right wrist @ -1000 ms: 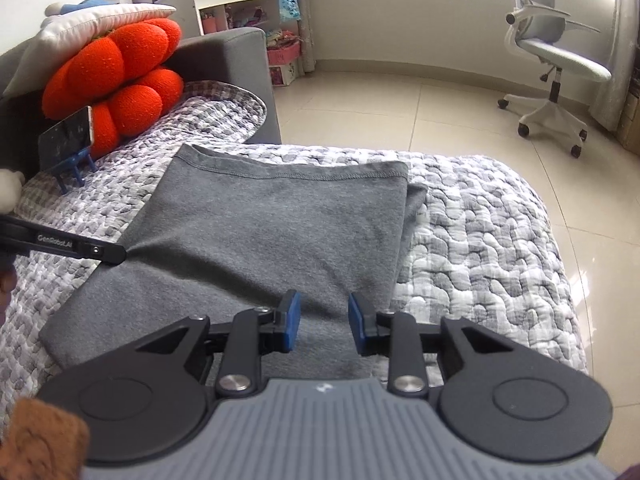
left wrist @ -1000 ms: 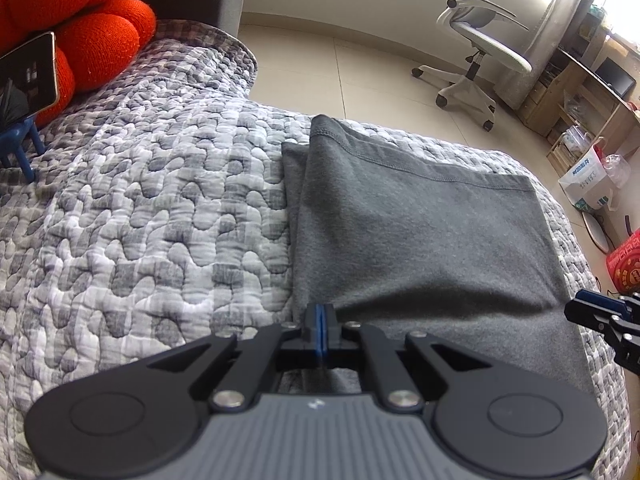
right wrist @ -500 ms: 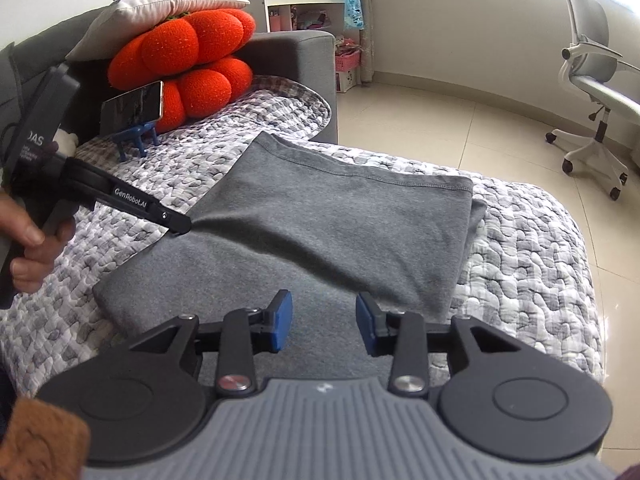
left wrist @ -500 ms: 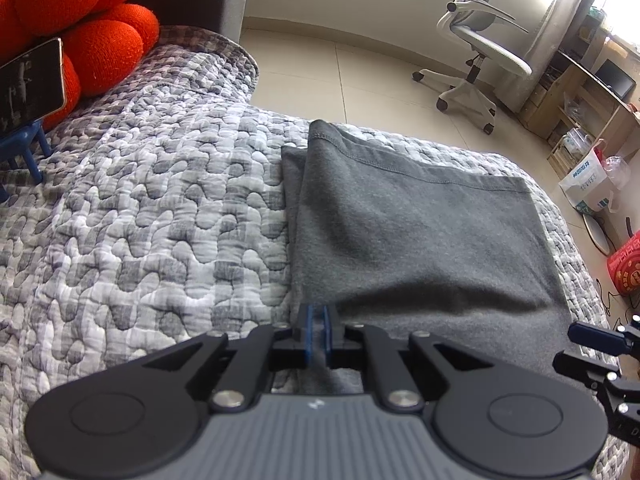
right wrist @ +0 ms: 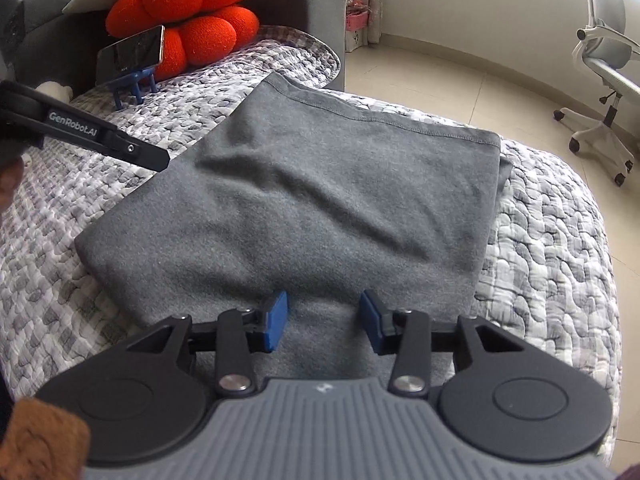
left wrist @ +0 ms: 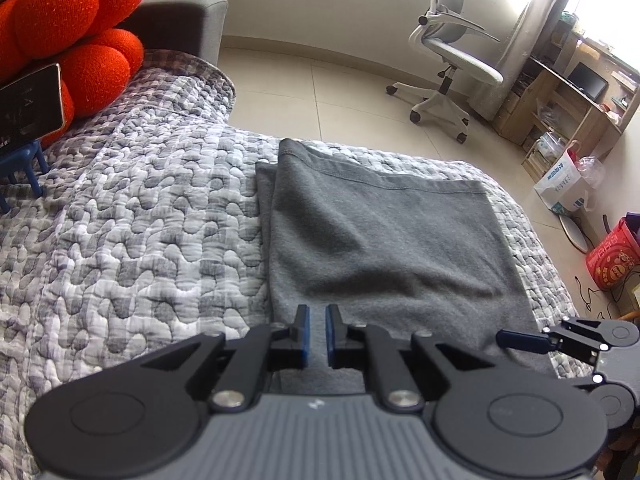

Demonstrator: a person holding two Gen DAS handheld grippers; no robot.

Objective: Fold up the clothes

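Grey cloth (right wrist: 320,208) lies folded flat on the bed (left wrist: 140,220); both hand-held grippers, left (left wrist: 317,334) and right (right wrist: 323,322), hover spread, empty; whether another fold is due, I cannot tell.

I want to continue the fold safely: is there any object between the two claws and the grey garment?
Nothing visible blocks them. The left claw and right claw are both open directly above the near edge of the grey garment, which lies alone on the quilt.
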